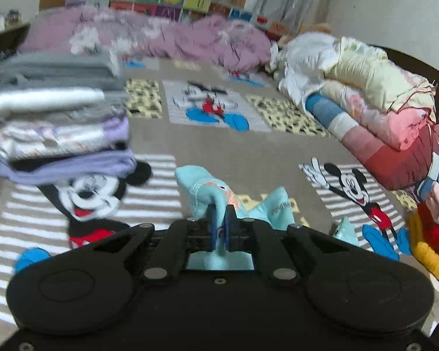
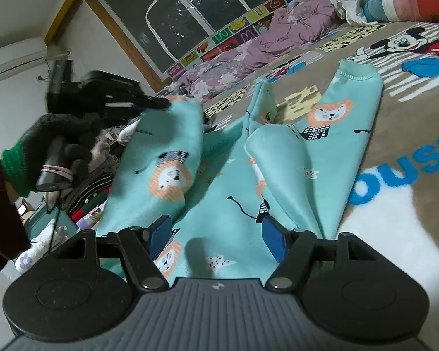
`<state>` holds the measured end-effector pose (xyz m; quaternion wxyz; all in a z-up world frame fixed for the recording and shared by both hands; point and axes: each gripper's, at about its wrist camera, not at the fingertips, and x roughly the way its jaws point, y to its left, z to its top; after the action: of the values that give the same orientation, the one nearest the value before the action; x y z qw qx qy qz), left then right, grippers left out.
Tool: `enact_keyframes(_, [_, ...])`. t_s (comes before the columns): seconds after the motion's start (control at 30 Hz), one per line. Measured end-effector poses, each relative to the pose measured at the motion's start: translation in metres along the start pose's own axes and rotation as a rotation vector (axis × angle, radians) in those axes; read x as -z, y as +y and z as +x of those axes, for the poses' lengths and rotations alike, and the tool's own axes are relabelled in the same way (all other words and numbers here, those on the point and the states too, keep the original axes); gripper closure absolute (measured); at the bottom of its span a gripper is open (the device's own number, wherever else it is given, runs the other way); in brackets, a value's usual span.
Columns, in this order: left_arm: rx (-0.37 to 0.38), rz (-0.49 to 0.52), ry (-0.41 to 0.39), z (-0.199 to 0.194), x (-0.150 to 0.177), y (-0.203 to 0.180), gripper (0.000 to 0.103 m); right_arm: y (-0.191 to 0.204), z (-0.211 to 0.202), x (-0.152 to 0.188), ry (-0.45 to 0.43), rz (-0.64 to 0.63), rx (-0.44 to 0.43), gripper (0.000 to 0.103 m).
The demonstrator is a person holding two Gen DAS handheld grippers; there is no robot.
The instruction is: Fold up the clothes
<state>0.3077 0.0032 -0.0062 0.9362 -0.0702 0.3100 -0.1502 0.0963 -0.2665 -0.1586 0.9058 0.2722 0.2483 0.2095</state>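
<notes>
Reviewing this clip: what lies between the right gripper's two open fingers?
In the right wrist view, the right gripper stands open over the teal lion-print garment; only that fabric shows between the fingers, not pinched.

**What I can read from here**

On the bedspread [image 2: 418, 134] big blue letters spell "OUSE", cut off at the frame's edge. Along the alphabet border [image 2: 248, 26] under my window I make out "M", "W", "U" and "Z". Small print on the mint garment [image 1: 273, 209] is too blurred to read.
</notes>
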Motion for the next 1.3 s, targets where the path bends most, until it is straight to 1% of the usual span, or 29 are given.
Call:
enact_keyframes(0.13, [-0.030,-0.010,-0.046,-0.028,-0.001,0.016,0.100,0.000,0.000,0.000,-0.001,-0.015,0.007,0.035])
enact_keyframes(0.33, [-0.095,-0.048,-0.094,-0.070,0.011,0.048,0.100,0.000,-0.001,0.001,-0.002,-0.026,0.017,0.035])
enact_keyframes(0.53, [-0.151,-0.102,-0.134,-0.106,0.033,0.081,0.100,0.002,-0.001,0.003,-0.003,-0.047,0.030,0.035])
enact_keyframes(0.7, [-0.196,-0.170,-0.159,-0.131,0.056,0.110,0.100,0.004,-0.002,0.005,-0.005,-0.065,0.038,0.035])
enact_keyframes(1.03, [-0.288,-0.301,-0.174,-0.158,0.103,0.164,0.100,0.007,-0.003,0.009,-0.004,-0.108,0.056,0.035])
enact_keyframes(1.3, [-0.346,-0.397,-0.142,-0.159,0.141,0.203,0.100,0.008,-0.005,0.012,-0.003,-0.132,0.063,0.035])
